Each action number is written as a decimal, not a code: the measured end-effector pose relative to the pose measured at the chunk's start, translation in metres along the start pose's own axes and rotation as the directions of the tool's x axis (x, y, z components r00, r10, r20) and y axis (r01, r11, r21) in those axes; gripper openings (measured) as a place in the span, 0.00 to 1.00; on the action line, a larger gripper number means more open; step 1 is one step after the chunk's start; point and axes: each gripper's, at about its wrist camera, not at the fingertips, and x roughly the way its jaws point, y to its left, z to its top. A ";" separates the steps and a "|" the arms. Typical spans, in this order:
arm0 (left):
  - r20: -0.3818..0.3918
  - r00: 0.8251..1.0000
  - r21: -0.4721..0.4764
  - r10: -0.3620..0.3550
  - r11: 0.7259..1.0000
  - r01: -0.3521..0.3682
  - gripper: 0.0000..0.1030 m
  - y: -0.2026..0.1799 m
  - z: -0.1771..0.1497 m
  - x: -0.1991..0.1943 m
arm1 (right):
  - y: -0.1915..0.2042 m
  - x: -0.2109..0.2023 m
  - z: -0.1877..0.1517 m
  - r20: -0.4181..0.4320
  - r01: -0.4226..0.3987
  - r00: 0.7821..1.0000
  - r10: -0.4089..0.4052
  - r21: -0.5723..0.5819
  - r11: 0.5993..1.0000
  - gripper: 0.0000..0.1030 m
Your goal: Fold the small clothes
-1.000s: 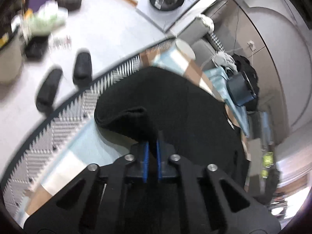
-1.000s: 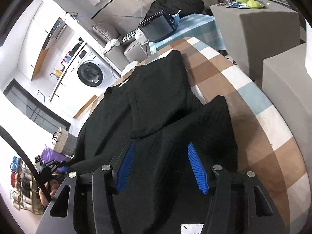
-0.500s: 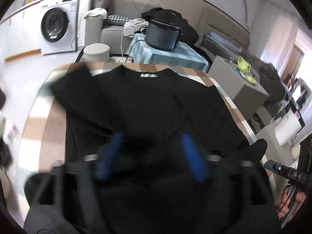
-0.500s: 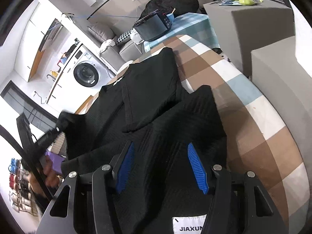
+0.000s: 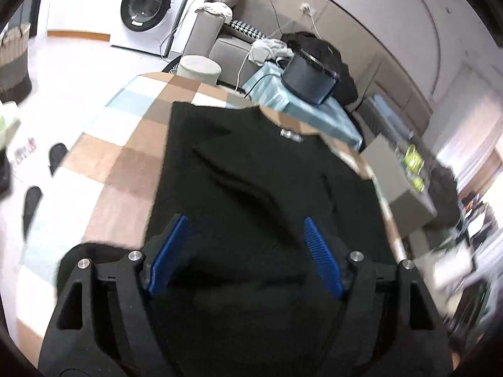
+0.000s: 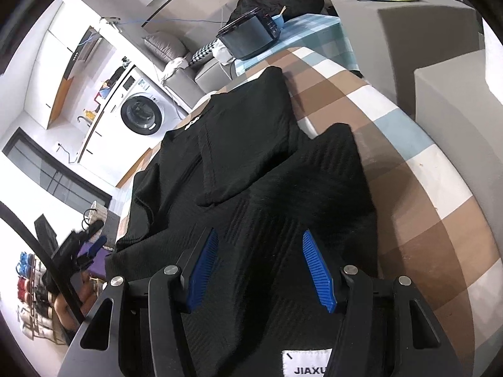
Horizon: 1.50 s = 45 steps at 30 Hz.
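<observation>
The black knit sweater [image 5: 257, 182] lies flat on the checked tablecloth [image 5: 125, 163], both sleeves already folded in across its body, so the side folds look done. Left gripper [image 5: 245, 257] and right gripper [image 6: 261, 267] hover over the hem, jaws spread, holding nothing. The lengthwise fold remains.
</observation>
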 end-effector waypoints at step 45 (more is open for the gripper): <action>-0.163 0.978 -0.282 -0.134 0.956 0.084 0.65 0.012 0.028 0.115 | -0.014 -0.016 -0.016 -0.014 0.020 1.000 -0.019 0.030 0.999 0.58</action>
